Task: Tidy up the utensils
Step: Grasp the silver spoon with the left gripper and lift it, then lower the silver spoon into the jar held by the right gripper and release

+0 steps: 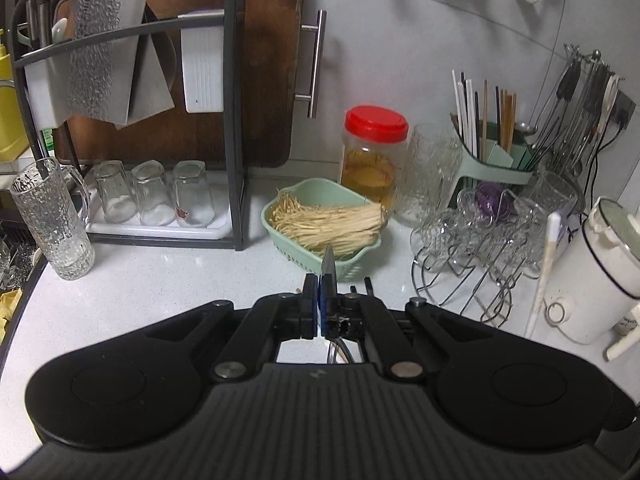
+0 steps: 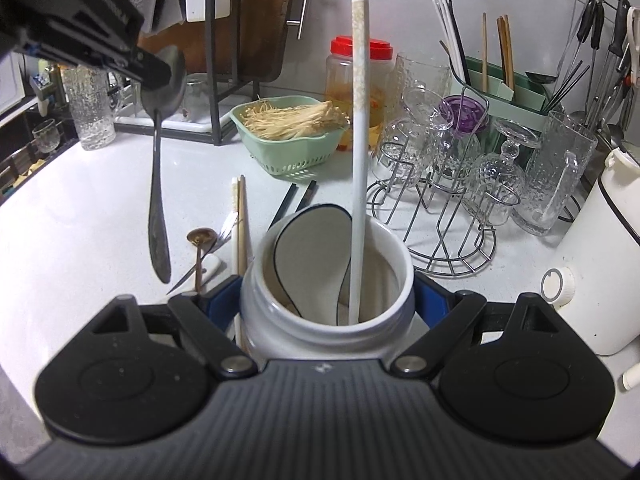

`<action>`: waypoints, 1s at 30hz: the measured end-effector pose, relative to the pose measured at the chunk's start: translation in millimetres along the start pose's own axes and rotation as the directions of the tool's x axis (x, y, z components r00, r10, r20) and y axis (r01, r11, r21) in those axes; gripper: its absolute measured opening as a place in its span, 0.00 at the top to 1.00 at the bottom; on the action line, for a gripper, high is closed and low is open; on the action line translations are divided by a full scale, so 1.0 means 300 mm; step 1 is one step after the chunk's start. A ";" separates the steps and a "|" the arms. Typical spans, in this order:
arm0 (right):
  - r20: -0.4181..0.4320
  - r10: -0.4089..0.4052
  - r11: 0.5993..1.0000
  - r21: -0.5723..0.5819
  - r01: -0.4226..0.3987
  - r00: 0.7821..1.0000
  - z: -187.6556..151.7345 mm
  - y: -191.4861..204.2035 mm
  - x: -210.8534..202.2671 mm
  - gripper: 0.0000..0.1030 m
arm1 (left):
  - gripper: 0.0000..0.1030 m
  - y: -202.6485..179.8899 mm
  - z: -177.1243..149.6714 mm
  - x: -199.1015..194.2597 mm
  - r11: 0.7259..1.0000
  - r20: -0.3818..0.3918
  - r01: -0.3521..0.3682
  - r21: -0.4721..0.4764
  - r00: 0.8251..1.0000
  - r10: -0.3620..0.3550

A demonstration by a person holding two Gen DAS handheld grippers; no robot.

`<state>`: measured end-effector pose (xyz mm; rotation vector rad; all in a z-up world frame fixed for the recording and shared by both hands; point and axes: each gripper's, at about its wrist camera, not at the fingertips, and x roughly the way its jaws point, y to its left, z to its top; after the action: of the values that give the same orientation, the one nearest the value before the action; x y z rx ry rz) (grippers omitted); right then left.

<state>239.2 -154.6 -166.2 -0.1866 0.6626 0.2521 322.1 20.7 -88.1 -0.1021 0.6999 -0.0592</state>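
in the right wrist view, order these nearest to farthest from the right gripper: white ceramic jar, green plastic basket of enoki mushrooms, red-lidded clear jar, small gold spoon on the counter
1. White ceramic jar: clamped between the fingers of the right gripper.
2. Small gold spoon: just beyond the left finger, lying on the counter.
3. Green plastic basket of enoki mushrooms: mid-counter, left of centre.
4. Red-lidded clear jar: behind the basket, near the wall.

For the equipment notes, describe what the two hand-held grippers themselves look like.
Both are matte black plastic. Each has a ribbed central body with a small pale logo, two round discs at its sides, and angled linkage bars on silver pivot bolts. The left hand-held gripper has narrow black fingers with blue pads and thin cables below. The right hand-held gripper shows the same blue pads.
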 end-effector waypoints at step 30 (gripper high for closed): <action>0.021 0.064 0.997 -0.047 -0.063 0.998 -0.006 0.027 -0.006 0.12 | 0.99 -0.235 0.056 -0.119 0.984 0.090 0.152 0.097 0.983 -0.161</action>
<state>234.2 -147.6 -167.2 -0.2072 0.6418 0.3303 304.4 -44.9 -44.5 -0.0729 0.5901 -0.2349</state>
